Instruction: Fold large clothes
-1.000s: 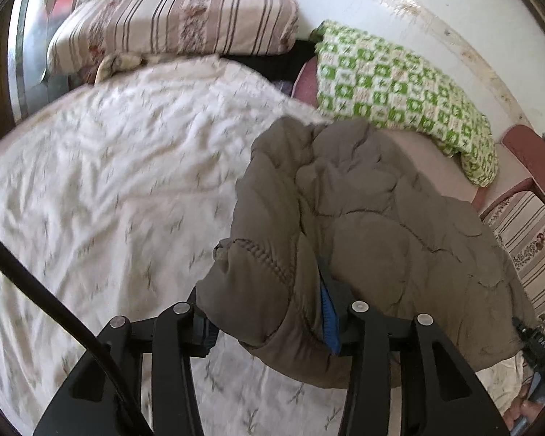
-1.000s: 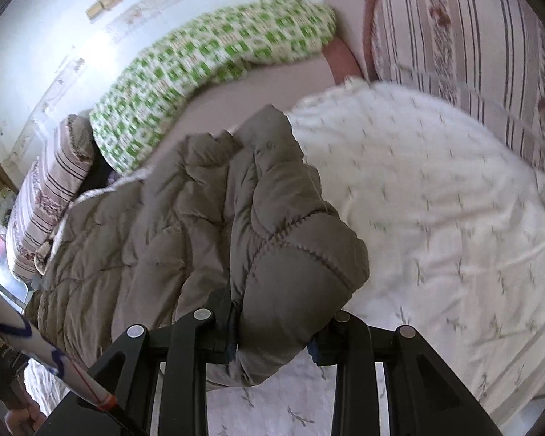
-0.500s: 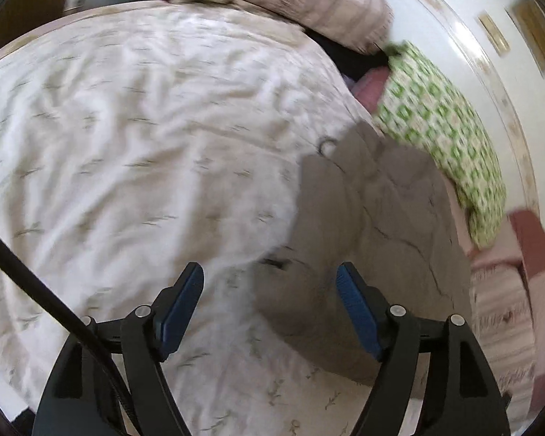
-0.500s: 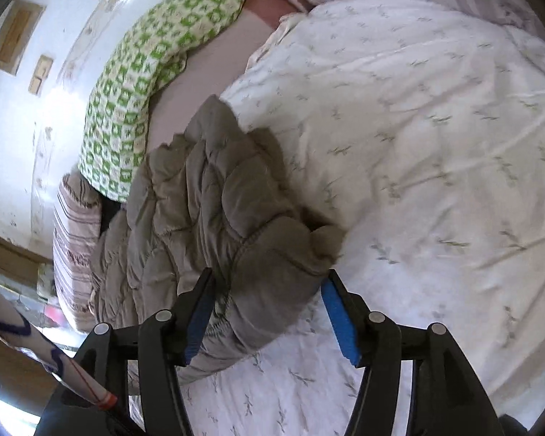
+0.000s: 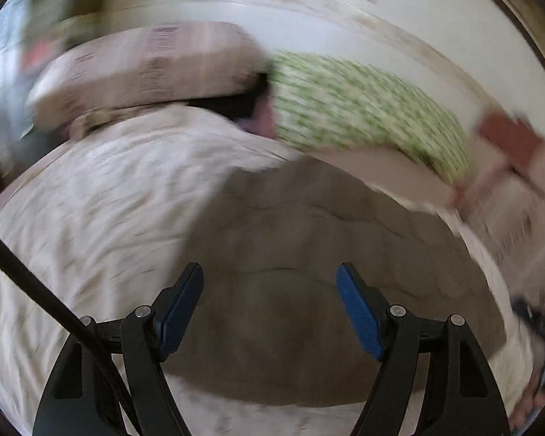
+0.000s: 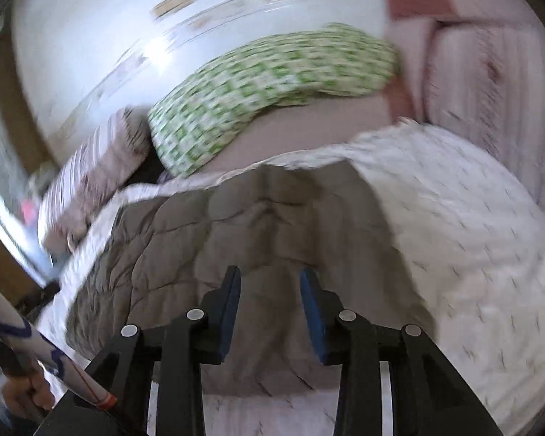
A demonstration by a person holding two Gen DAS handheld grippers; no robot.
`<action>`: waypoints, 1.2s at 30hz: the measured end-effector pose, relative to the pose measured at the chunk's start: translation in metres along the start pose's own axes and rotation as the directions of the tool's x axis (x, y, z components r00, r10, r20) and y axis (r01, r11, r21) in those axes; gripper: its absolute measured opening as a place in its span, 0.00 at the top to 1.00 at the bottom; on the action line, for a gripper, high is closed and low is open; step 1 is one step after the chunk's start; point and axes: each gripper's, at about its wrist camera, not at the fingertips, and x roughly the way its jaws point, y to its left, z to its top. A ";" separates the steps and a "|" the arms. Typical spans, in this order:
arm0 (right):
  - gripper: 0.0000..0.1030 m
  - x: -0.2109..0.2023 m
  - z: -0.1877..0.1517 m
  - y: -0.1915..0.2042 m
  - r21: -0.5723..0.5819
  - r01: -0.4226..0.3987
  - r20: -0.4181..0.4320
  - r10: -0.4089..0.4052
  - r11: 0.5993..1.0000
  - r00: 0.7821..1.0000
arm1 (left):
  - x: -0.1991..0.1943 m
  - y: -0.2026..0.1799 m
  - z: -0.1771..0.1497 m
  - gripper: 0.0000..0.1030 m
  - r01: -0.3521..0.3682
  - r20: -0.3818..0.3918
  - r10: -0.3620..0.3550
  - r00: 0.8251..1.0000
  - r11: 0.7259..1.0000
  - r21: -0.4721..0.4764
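- A grey-brown quilted jacket (image 5: 309, 272) lies folded flat on the white bedspread (image 5: 109, 196), near the side of the bed where the green checked pillow (image 5: 363, 109) lies.
- The left gripper (image 5: 270, 303) hangs above the jacket with its blue pads well apart and nothing between them; the jacket lies clear below.
- The right gripper (image 6: 270, 312) is above the jacket too. Its jaws have just been closing to a narrow gap, yet the pads press on nothing.
- Beyond the jacket, the green checked pillow rests against the white wall (image 6: 91, 36).
- A striped pillow (image 5: 145, 69) lies beside the green one, farther from the jacket.
- Both views are blurred.
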 end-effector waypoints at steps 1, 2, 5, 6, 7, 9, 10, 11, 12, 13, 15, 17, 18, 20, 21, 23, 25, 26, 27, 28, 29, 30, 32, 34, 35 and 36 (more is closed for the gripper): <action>0.66 0.010 0.004 0.009 -0.028 0.004 -0.008 -0.004 1.000 1.000 | 0.012 -0.013 0.003 0.27 0.009 -0.026 -0.008 1.000 0.999 0.036; 0.66 0.021 0.007 0.016 -0.049 0.009 -0.023 -0.010 0.999 1.000 | 0.023 -0.022 0.004 0.27 0.011 -0.043 -0.008 0.999 0.998 0.057; 0.66 0.064 0.016 0.023 -0.058 -0.011 -0.105 0.005 0.998 0.994 | 0.063 -0.040 0.010 0.27 0.008 -0.131 0.006 0.991 0.995 0.102; 0.66 0.077 0.017 0.023 -0.062 -0.016 -0.137 0.007 0.998 0.991 | 0.071 -0.041 0.011 0.27 0.008 -0.148 0.008 0.989 0.994 0.108; 0.66 0.085 0.014 0.023 -0.069 -0.013 -0.156 0.002 0.998 0.988 | 0.082 -0.042 0.011 0.27 -0.010 -0.159 0.027 0.987 0.994 0.110; 0.66 0.111 0.012 0.021 -0.094 0.017 -0.205 -0.036 0.995 0.978 | 0.101 -0.038 0.013 0.27 -0.027 -0.189 0.047 0.981 0.994 0.108; 0.66 0.122 0.009 0.020 -0.094 0.023 -0.225 -0.044 0.995 0.973 | 0.107 -0.036 0.013 0.27 -0.024 -0.199 0.044 0.979 0.995 0.098; 0.66 0.126 0.008 0.019 -0.088 0.024 -0.226 -0.043 0.996 0.973 | 0.113 -0.031 0.013 0.25 -0.023 -0.207 0.040 0.978 0.996 0.081; 0.65 0.130 0.006 0.017 -0.084 0.026 -0.230 -0.045 0.996 0.972 | 0.116 -0.027 0.013 0.22 -0.022 -0.213 0.036 0.976 0.997 0.070; 0.65 0.135 0.006 0.016 -0.088 0.030 -0.234 -0.050 0.996 0.971 | 0.118 -0.026 0.011 0.21 -0.022 -0.218 0.037 0.975 0.997 0.067; 0.65 0.142 0.005 0.016 -0.095 0.039 -0.237 -0.061 0.995 0.970 | 0.124 -0.024 0.012 0.19 -0.028 -0.223 0.044 0.974 0.997 0.074; 0.65 0.149 0.005 0.018 -0.107 0.054 -0.242 -0.079 0.993 0.967 | 0.132 -0.026 0.012 0.17 -0.043 -0.227 0.063 0.972 0.995 0.093; 0.65 0.151 0.006 0.019 -0.108 0.058 -0.243 -0.083 0.992 0.966 | 0.135 -0.028 0.011 0.17 -0.054 -0.227 0.077 0.971 0.993 0.107; 0.65 0.153 0.007 0.019 -0.107 0.062 -0.247 -0.087 0.992 0.965 | 0.135 -0.027 0.011 0.16 -0.058 -0.220 0.082 0.972 0.992 0.115; 0.65 0.152 0.007 0.019 -0.104 0.061 -0.244 -0.085 0.993 0.966 | 0.134 -0.026 0.011 0.17 -0.056 -0.215 0.080 0.973 0.992 0.112; 0.65 0.148 0.008 0.018 -0.091 0.056 -0.227 -0.075 0.994 0.971 | 0.127 -0.025 0.010 0.17 -0.054 -0.186 0.073 0.980 0.993 0.103; 0.63 0.136 0.009 0.019 -0.080 0.051 -0.197 -0.066 0.996 0.978 | 0.117 -0.027 0.008 0.18 -0.054 -0.160 0.070 0.985 0.993 0.105; 0.62 0.128 0.009 0.021 -0.084 0.049 -0.184 -0.064 0.995 0.981 | 0.110 -0.029 0.006 0.18 -0.047 -0.142 0.061 0.988 0.994 0.099; 0.62 0.118 0.009 0.024 -0.093 0.044 -0.165 -0.059 0.995 0.984 | 0.101 -0.031 0.004 0.18 -0.041 -0.117 0.053 0.992 0.994 0.099; 0.58 0.109 0.008 0.028 -0.103 0.035 -0.144 -0.050 0.994 0.988 | 0.091 -0.038 0.000 0.18 -0.040 -0.089 0.050 0.995 0.992 0.117; 0.52 0.100 0.006 0.033 -0.117 0.025 -0.125 -0.039 0.993 0.991 | 0.083 -0.043 -0.004 0.18 -0.038 -0.072 0.047 0.996 0.991 0.132; 0.50 0.092 0.003 0.039 -0.134 0.010 -0.119 -0.026 0.991 0.993 | 0.076 -0.050 -0.008 0.18 -0.028 -0.056 0.036 0.998 0.989 0.149; 0.49 0.084 -0.004 0.048 -0.154 -0.013 -0.116 -0.005 0.988 0.993 | 0.068 -0.061 -0.016 0.18 -0.015 -0.042 0.023 0.999 0.985 0.174; 0.49 0.083 -0.011 0.057 -0.173 -0.033 -0.132 0.010 0.984 0.991 | 0.065 -0.072 -0.025 0.18 -0.025 -0.033 0.032 0.999 0.978 0.208; 0.49 0.085 -0.015 0.060 -0.184 -0.030 -0.145 0.004 0.982 0.989 | 0.068 -0.076 -0.028 0.18 -0.028 -0.040 0.038 0.998 0.974 0.226; 0.49 0.088 -0.017 0.061 -0.189 -0.027 -0.154 -0.002 0.982 0.988 | 0.072 -0.079 -0.031 0.18 -0.037 -0.049 0.051 0.998 0.969 0.242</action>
